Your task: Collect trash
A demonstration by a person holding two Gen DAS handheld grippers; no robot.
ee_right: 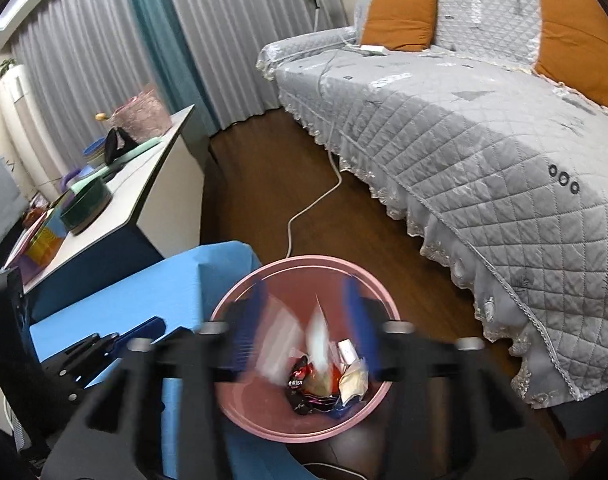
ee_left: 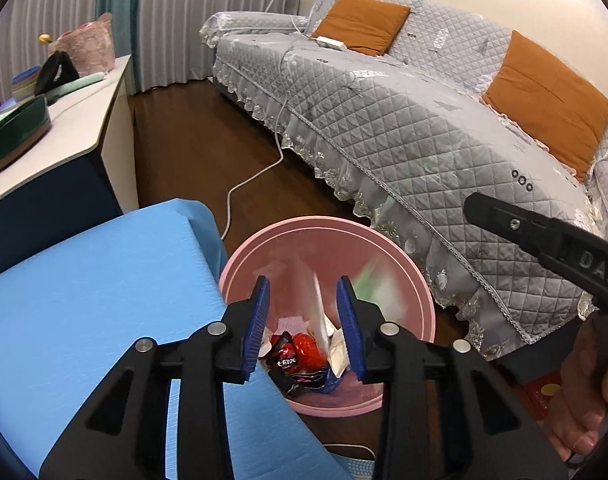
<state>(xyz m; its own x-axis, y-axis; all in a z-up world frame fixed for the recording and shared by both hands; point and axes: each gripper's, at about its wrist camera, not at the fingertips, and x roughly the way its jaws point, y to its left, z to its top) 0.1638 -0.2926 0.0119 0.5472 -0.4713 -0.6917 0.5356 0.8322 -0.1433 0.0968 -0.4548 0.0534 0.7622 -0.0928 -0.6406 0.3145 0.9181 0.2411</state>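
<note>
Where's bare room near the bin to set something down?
The blue surface left of the pink bin is bare, and so is the dark floor between the white cabinet and the sofa, apart from a white cable. The cabinet top is crowded, and wrappers fill the bin's bottom.

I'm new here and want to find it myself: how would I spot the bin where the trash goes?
Find the long grey quilted sofa. On the dark floor before it, beside a blue-covered table, stands a round pink bin. It alone holds wrappers.
</note>
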